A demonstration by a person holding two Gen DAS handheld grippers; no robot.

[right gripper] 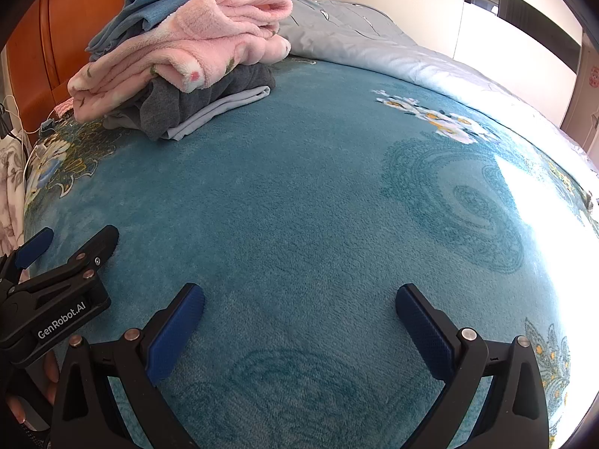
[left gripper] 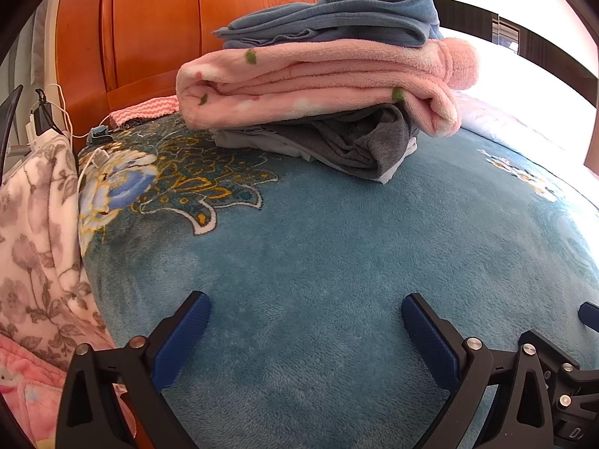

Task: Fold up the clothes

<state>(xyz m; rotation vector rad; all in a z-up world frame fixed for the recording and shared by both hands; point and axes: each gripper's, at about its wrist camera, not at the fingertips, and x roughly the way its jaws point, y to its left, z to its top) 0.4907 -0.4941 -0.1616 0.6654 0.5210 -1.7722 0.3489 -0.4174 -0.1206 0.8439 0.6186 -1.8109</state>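
Note:
A stack of folded clothes sits at the far side of the teal blanket: a blue garment on top, a pink fleece piece under it, a grey garment at the bottom. The stack also shows in the right wrist view. My left gripper is open and empty, low over the blanket well in front of the stack. It also shows in the right wrist view at the left. My right gripper is open and empty over the blanket, to the right of the left one.
A wooden headboard stands behind the stack. A white floral fleece piece and a pink item lie at the bed's left edge, with cables near them. A pale grey quilt lies at the back right.

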